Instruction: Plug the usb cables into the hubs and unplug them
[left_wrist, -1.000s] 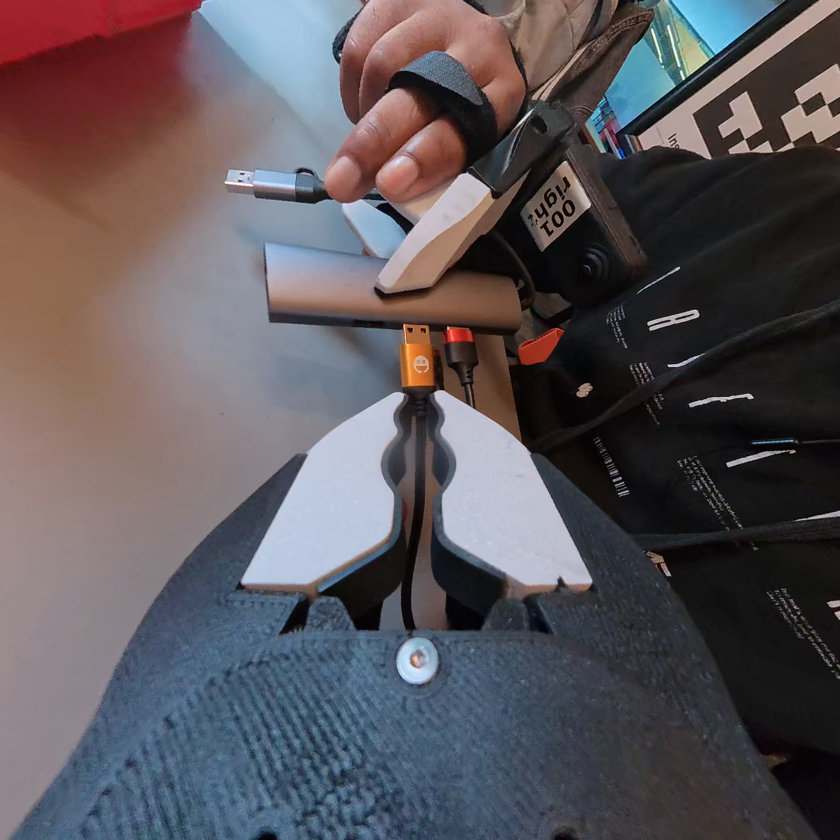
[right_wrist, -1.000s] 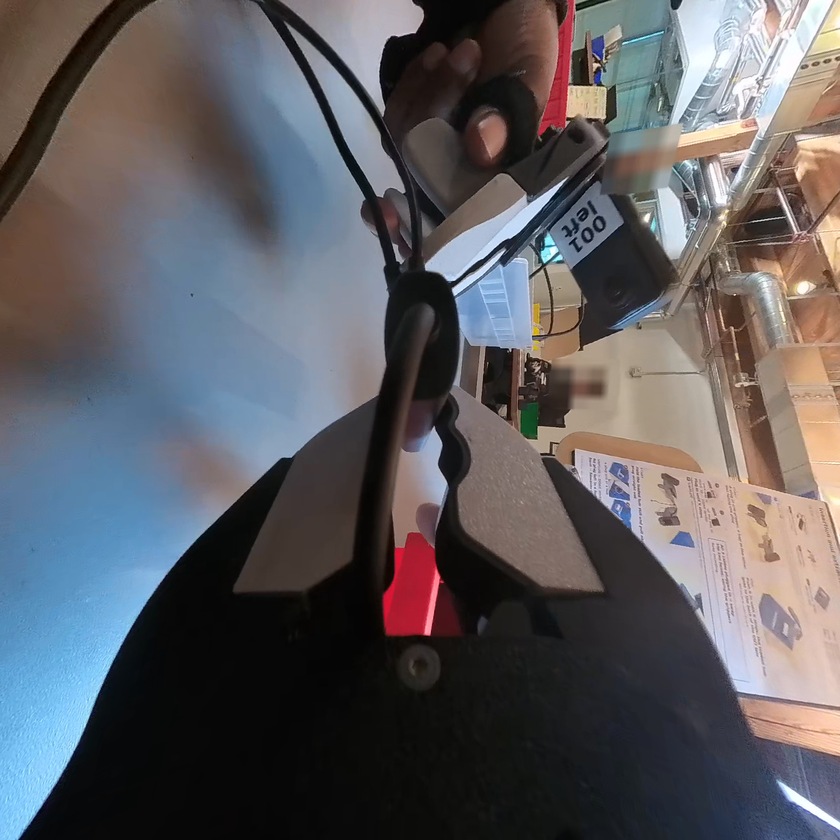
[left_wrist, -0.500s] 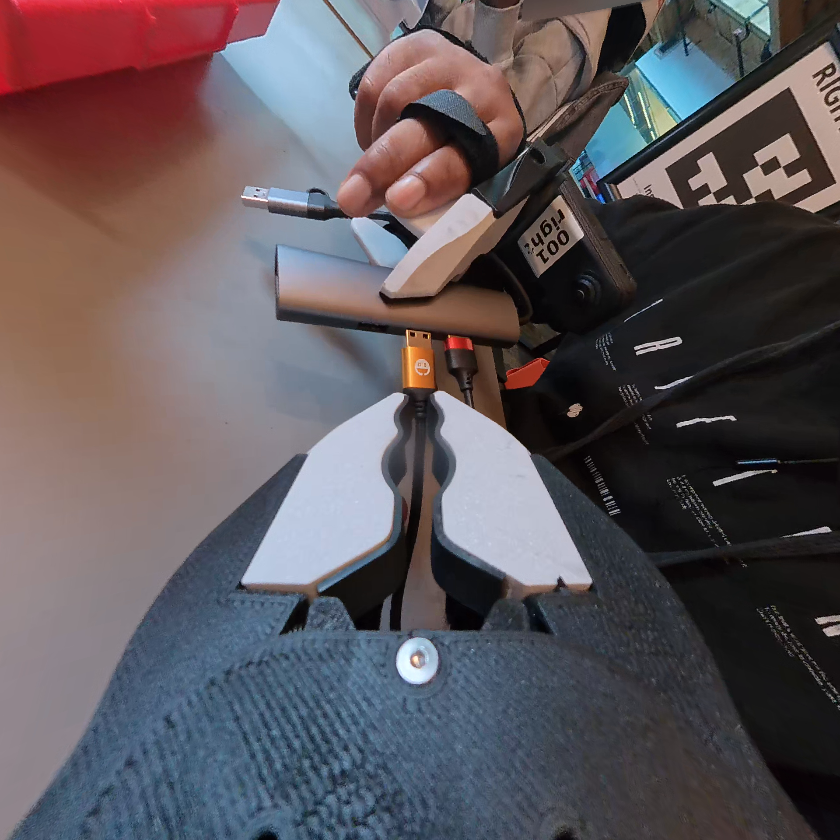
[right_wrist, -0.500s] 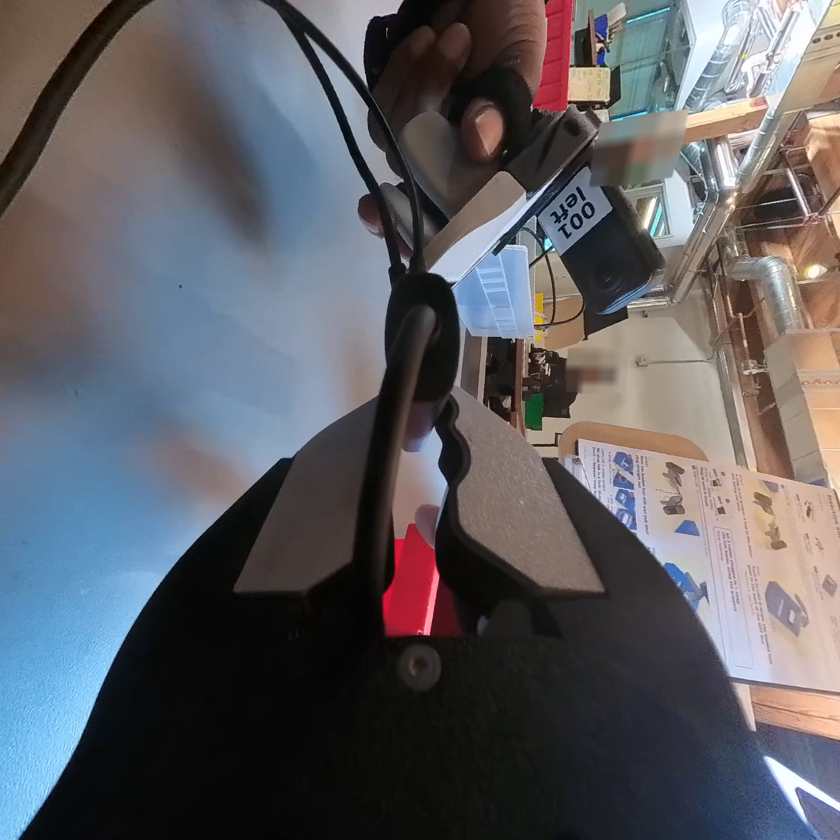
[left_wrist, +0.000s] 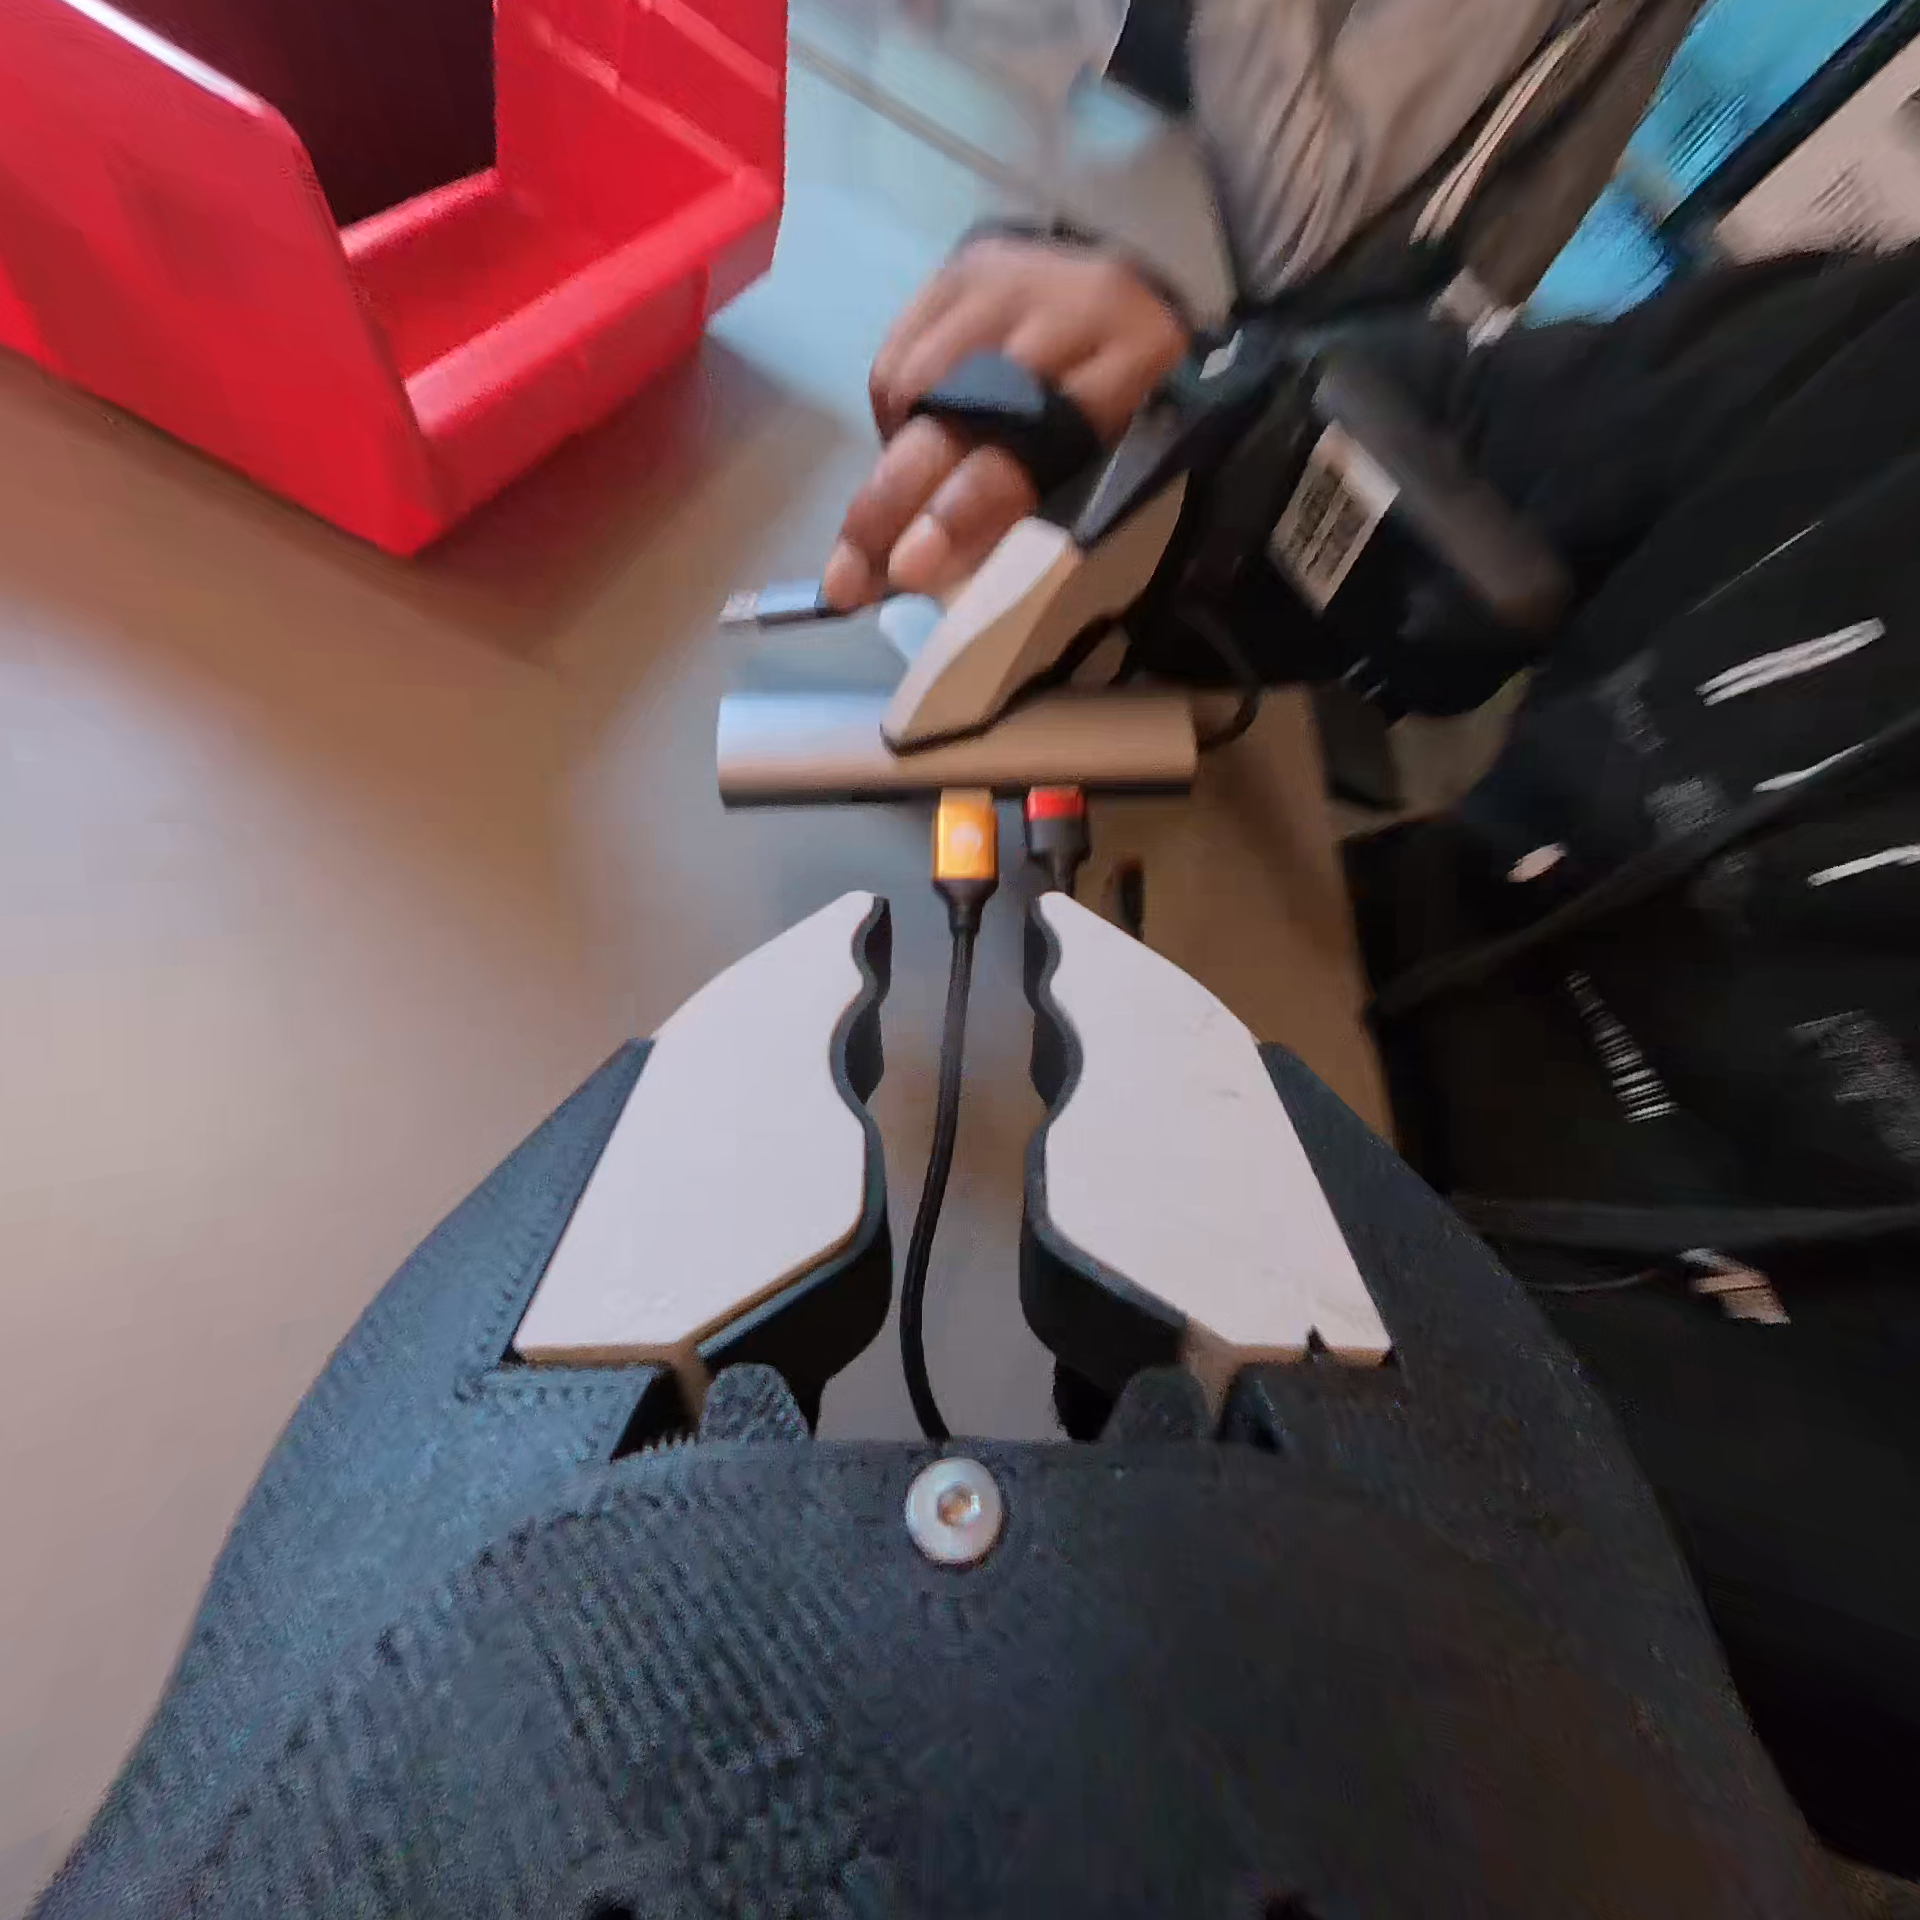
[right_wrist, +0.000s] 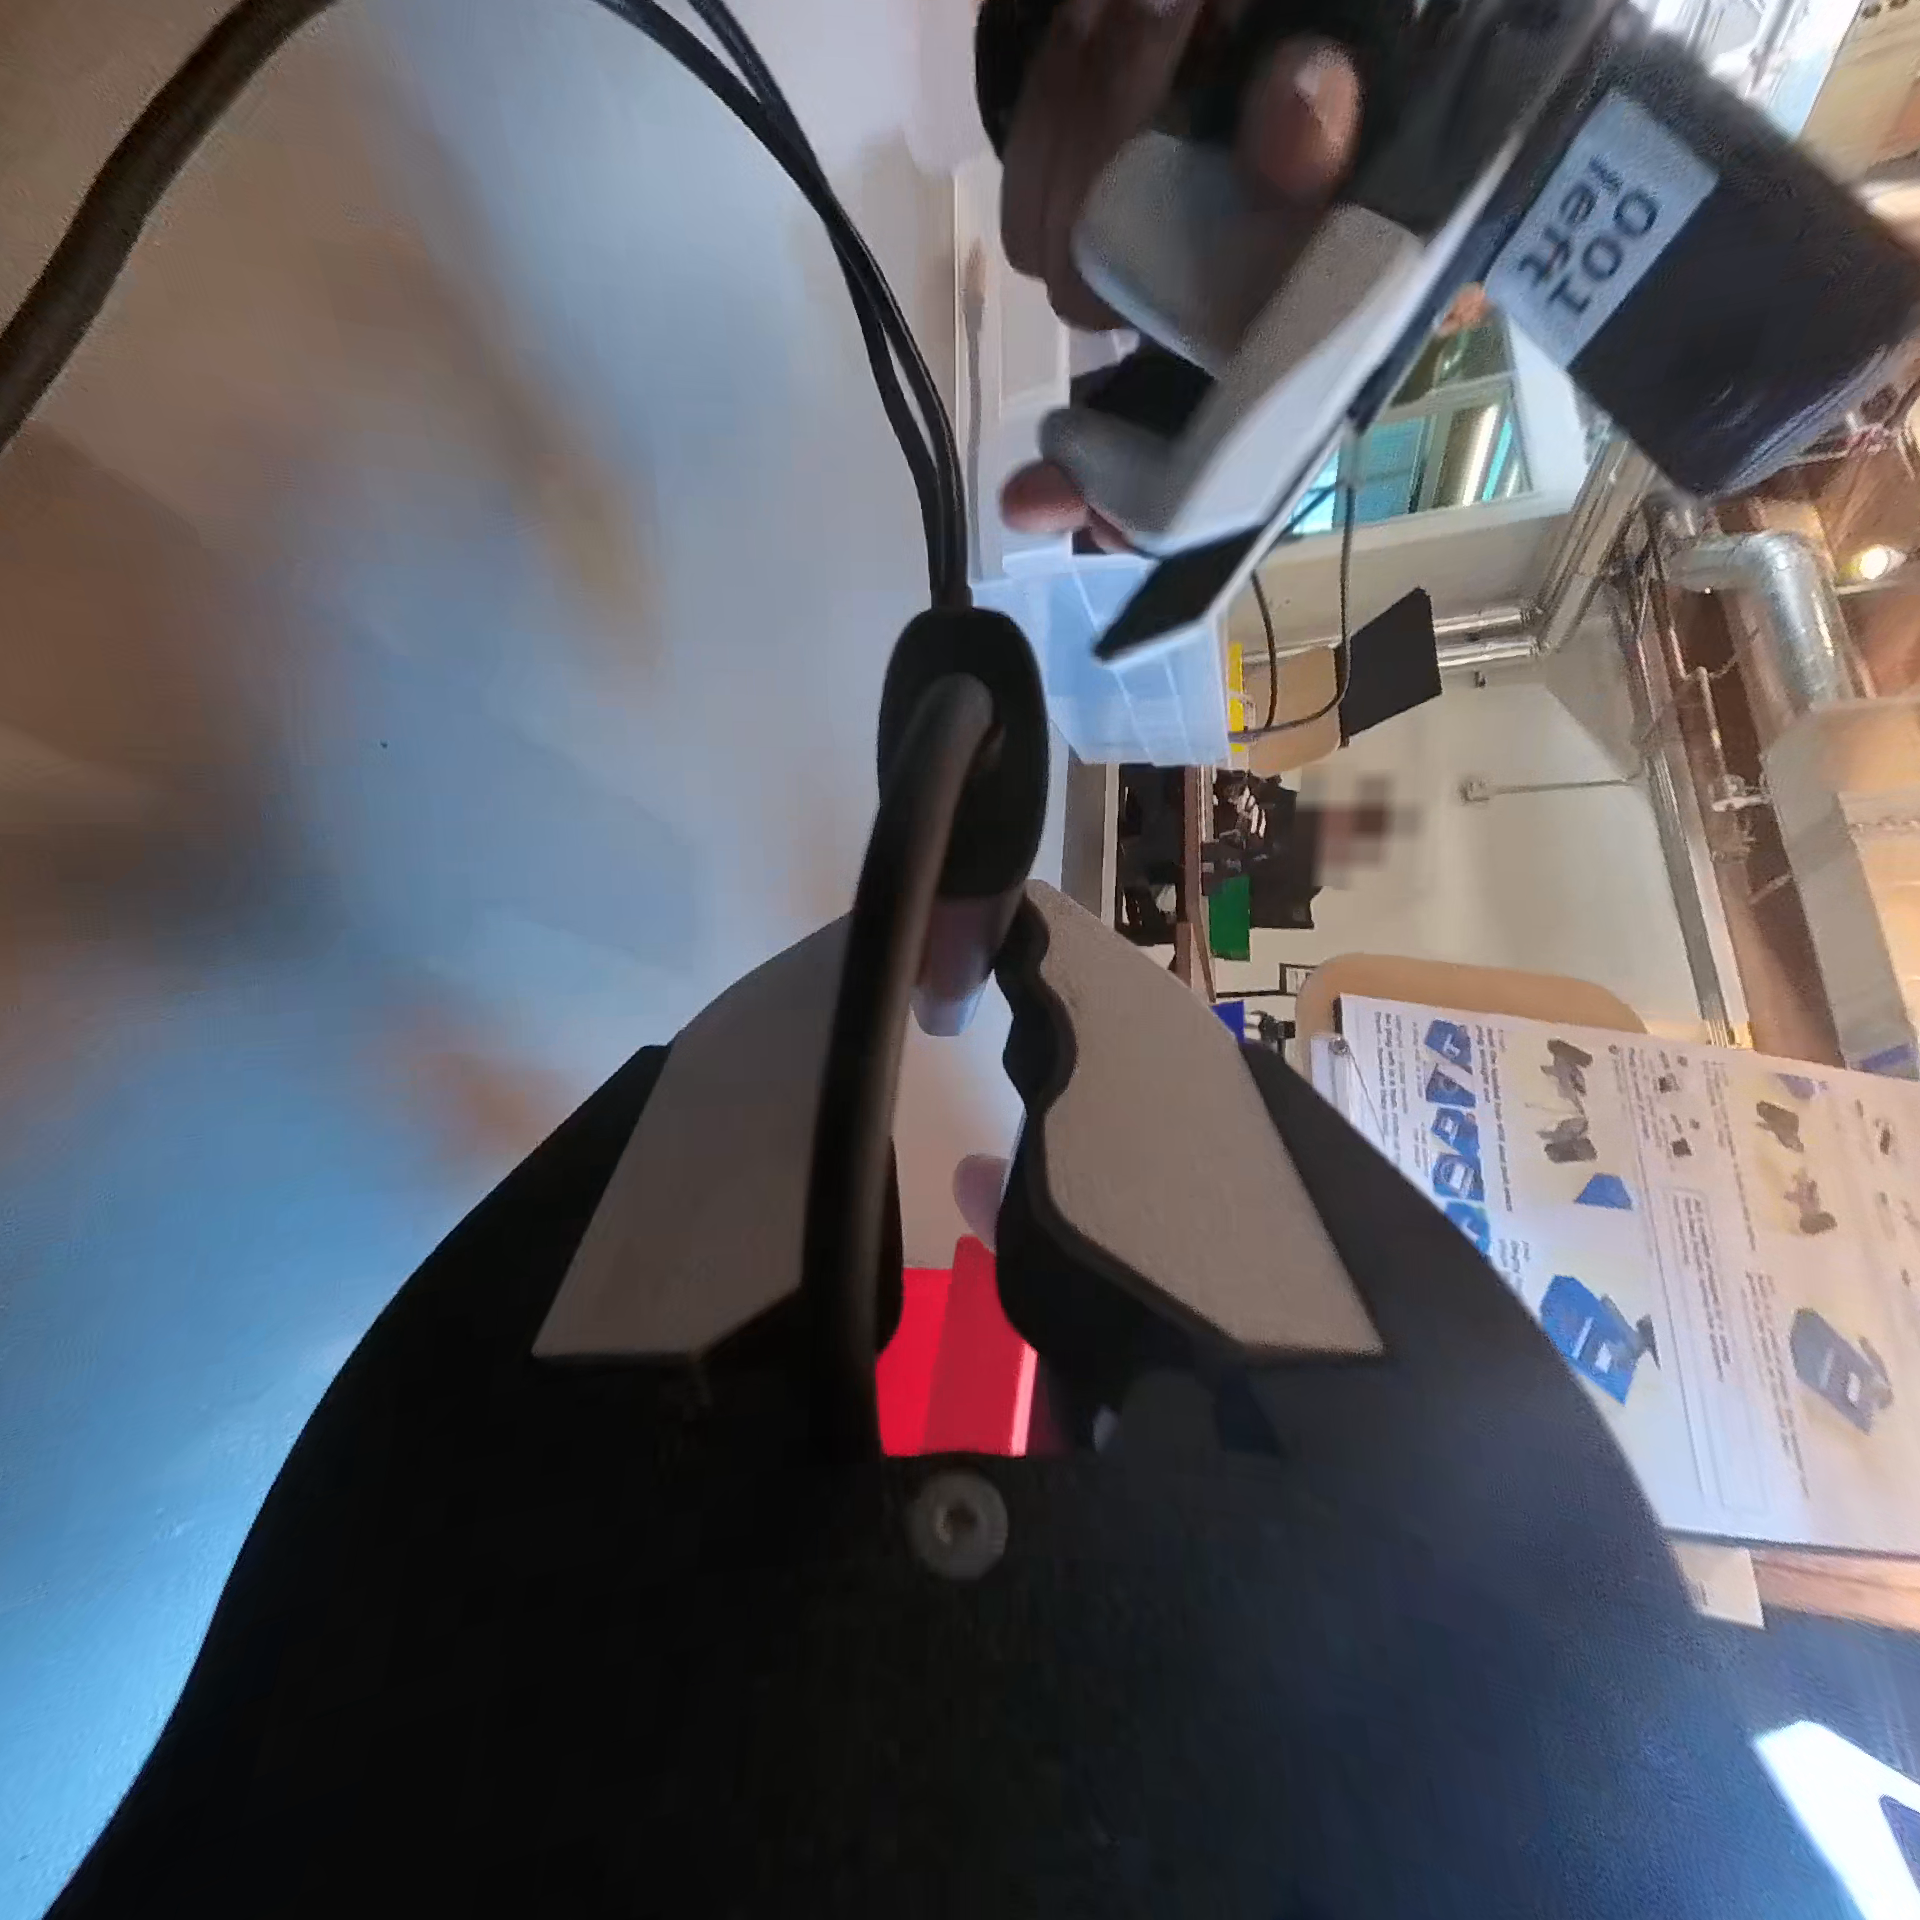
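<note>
Since a second ago my left tongs (left_wrist: 958, 914) have sprung open and backed off: the orange plug (left_wrist: 964, 840) they were pinching now sits seated in the grey hub (left_wrist: 810, 750), its black cable (left_wrist: 935, 1164) running loose between the parted jaws. Straight ahead of them, just clear of the tips, the hub lies crosswise, long axis left to right, near the desk (left_wrist: 260, 831) edge by my body. A red plug (left_wrist: 1056, 812) sits beside the orange one. My right tongs (left_wrist: 971, 665) stay clamped on the hub's right half, so my left is freer for the next pull. Farther off, a red bin (left_wrist: 312, 312) stands toward the far left corner; beyond, a workshop room.
</note>
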